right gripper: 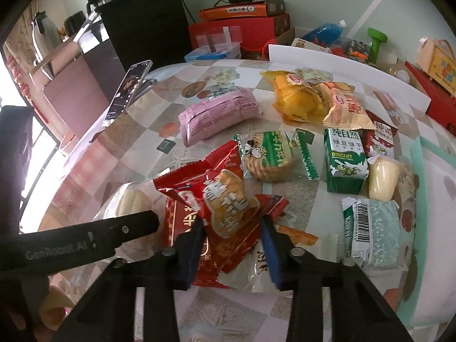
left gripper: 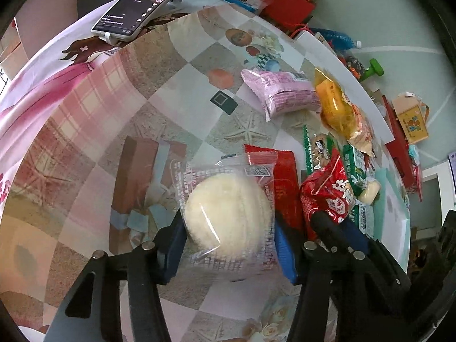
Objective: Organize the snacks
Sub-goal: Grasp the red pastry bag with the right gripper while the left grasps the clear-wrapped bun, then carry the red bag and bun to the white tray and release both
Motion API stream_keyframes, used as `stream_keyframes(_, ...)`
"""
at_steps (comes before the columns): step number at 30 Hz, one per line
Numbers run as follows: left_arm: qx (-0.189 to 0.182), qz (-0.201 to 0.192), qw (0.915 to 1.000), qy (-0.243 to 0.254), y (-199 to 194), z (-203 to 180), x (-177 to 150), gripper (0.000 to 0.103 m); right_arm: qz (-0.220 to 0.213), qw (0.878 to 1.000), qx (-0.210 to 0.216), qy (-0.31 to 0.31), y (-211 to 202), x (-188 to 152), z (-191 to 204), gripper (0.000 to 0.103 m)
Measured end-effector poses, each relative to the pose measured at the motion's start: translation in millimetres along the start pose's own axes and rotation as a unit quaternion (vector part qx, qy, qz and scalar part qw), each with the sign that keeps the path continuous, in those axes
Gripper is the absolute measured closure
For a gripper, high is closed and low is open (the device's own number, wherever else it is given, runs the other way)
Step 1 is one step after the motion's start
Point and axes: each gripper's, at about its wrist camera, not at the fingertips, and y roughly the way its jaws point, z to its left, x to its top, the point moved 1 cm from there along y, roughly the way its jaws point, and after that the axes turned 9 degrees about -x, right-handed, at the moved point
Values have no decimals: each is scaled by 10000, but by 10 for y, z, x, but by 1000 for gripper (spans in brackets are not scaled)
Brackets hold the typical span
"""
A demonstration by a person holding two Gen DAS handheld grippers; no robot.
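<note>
Left hand-held gripper [left gripper: 229, 245] was closed on a round pale cake in a clear wrapper [left gripper: 228, 216], its blue pads pressing the packet from both sides just above the worktop [left gripper: 176, 91]. Right hand-held gripper [right gripper: 232, 245] gripped a crumpled red snack bag [right gripper: 225, 199] printed with a tan biscuit picture, the pads squeezing its lower half. That bag sat over a flat red packet [right gripper: 182, 216] and a clear-ended wrapper, near the front of the worktop's patterned cloth.

Other snacks lay spread farther back in the right wrist view: a pink packet [right gripper: 216, 114] to the left, a yellow bag [right gripper: 296, 99] with an orange-tan bag [right gripper: 344, 108] touching it, a green-and-white round biscuit pack [right gripper: 268, 156] just behind the red bag, a green biscuit carton [right gripper: 344, 162], a pale wrapped piece [right gripper: 382, 179] beside it, and a teal-and-white packet [right gripper: 370, 233] at the right. A phone [right gripper: 128, 91] stood propped on a stand at the left edge of the worktop. Red and orange boxes [right gripper: 242, 20] were stacked beyond the far edge.
</note>
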Motion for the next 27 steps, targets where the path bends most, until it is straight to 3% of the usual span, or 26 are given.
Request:
stream_keyframes(14,134,-282,9994,174,-120,-61,9,46,-28,9993,192,319,-51,-5,-106,82)
stream_keyframes(27,217,-838,9937,713,-388,-426,77,47,-678,9939,217,845,-476,137,-363,83)
